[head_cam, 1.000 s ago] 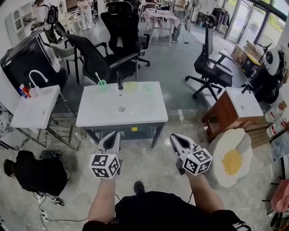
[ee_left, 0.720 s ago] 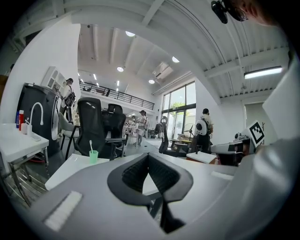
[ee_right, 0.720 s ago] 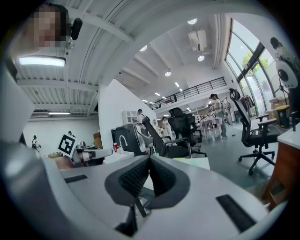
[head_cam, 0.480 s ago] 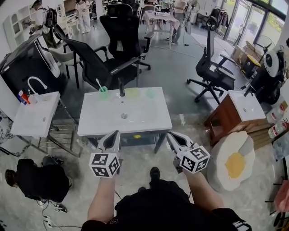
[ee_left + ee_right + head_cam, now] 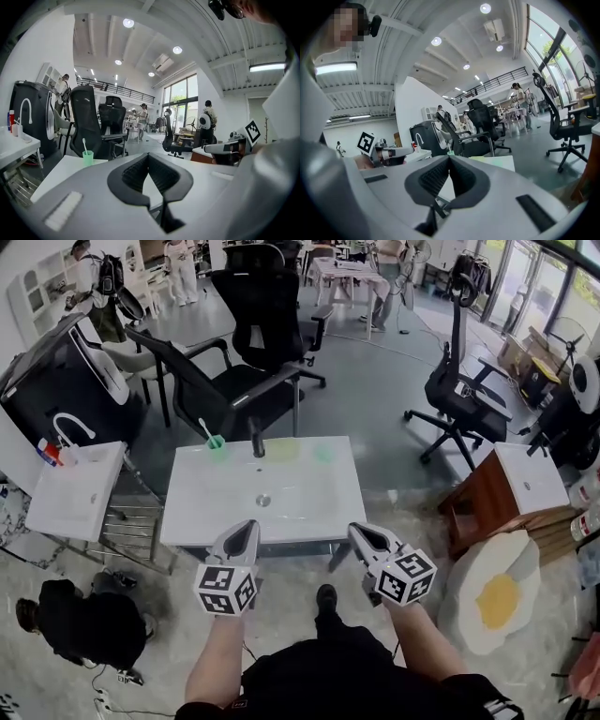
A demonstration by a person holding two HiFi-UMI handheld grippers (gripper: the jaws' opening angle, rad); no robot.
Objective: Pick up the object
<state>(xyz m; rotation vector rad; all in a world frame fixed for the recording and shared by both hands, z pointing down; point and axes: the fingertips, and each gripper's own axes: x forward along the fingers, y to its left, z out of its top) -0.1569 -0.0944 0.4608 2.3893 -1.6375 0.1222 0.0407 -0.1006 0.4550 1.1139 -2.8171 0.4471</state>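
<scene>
The head camera looks steeply down from above the person's shoulders onto the white table point(image 5: 281, 512), with the left tongs point(image 5: 249, 526) and right tongs point(image 5: 357, 530) low in frame. Each tongs camera sits close behind its own jaws, facing forward across the table toward the black chairs point(image 5: 234, 390) — all three views share those. Each tongs camera catches the other tongs at its edge.

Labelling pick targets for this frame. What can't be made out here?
- Pale green flat patches on the white basin tabletop: head view, too small and washed out to identify.
- Space under that tabletop: head view, hidden by the top itself.
- Tabletop's near part: gripper views, covered by the shut left gripper and right gripper's own grey bodies.
</scene>
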